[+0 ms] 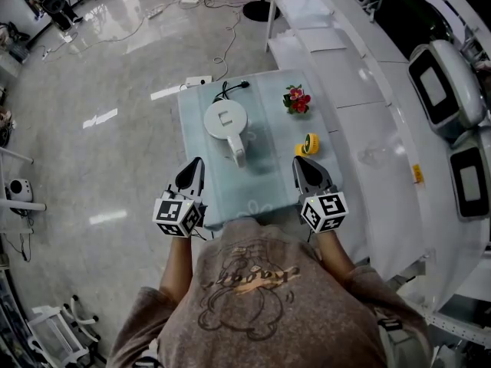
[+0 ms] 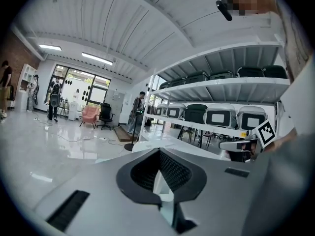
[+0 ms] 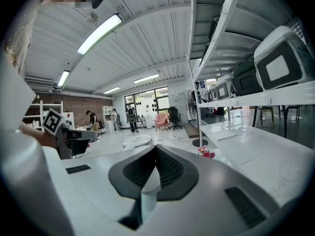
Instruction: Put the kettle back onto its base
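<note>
A white kettle (image 1: 225, 119) stands at the middle of a small glass-topped table (image 1: 268, 182), its handle (image 1: 238, 156) turned toward me. A black cord (image 1: 230, 89) runs out from behind it; I cannot tell whether the base is under it. My left gripper (image 1: 196, 162) hovers by the table's near left corner, shut and empty. My right gripper (image 1: 298, 162) hovers over the near right part, also shut and empty. Both are short of the kettle. In the right gripper view the kettle's lid (image 3: 137, 140) shows beyond the shut jaws.
A small bunch of red flowers (image 1: 297, 100) and a yellow round thing (image 1: 308, 144) sit on the table's right side. White shelving with boxed devices (image 1: 445, 90) runs along the right. Cables lie on the shiny floor (image 1: 115, 90) to the left and behind.
</note>
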`<state>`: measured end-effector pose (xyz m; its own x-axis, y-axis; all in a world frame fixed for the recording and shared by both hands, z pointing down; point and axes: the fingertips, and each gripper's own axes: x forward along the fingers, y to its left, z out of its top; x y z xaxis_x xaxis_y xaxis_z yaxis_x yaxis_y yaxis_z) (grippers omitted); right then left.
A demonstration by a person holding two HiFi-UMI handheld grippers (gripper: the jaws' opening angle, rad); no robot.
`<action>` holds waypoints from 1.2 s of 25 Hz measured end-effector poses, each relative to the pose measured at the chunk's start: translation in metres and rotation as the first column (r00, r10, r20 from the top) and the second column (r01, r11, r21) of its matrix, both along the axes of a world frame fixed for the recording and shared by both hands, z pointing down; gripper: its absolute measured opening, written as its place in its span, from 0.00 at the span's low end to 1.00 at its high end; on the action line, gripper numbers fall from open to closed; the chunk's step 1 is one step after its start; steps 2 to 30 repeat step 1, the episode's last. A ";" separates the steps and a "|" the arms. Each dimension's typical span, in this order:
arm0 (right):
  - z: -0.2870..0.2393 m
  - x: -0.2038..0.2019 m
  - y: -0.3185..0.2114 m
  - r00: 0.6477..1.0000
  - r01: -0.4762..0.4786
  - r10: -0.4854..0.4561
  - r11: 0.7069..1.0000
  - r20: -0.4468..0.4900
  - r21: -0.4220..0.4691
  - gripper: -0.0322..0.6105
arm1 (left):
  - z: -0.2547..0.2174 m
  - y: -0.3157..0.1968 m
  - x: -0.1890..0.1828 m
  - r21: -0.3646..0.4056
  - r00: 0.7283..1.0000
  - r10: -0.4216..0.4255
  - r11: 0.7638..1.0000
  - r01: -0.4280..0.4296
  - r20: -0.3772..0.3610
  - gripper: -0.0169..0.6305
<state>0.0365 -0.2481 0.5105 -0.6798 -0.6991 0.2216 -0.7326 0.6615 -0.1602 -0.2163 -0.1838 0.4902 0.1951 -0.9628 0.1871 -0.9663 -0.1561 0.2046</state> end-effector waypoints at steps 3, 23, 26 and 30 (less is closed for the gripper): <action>0.000 0.000 -0.001 1.000 -0.001 0.001 1.000 0.000 0.000 0.05 | 0.000 0.000 0.000 0.000 1.000 0.000 1.000 0.000 -0.002 0.06; 0.000 0.000 -0.001 1.000 -0.001 0.001 1.000 0.000 0.000 0.05 | 0.000 0.000 0.000 0.000 1.000 0.000 1.000 0.000 -0.002 0.06; 0.000 0.000 -0.001 1.000 -0.001 0.001 1.000 0.000 0.000 0.05 | 0.000 0.000 0.000 0.000 1.000 0.000 1.000 0.000 -0.002 0.06; 0.000 0.000 -0.001 1.000 -0.001 0.001 1.000 0.000 0.000 0.05 | 0.000 0.000 0.000 0.000 1.000 0.000 1.000 0.000 -0.002 0.06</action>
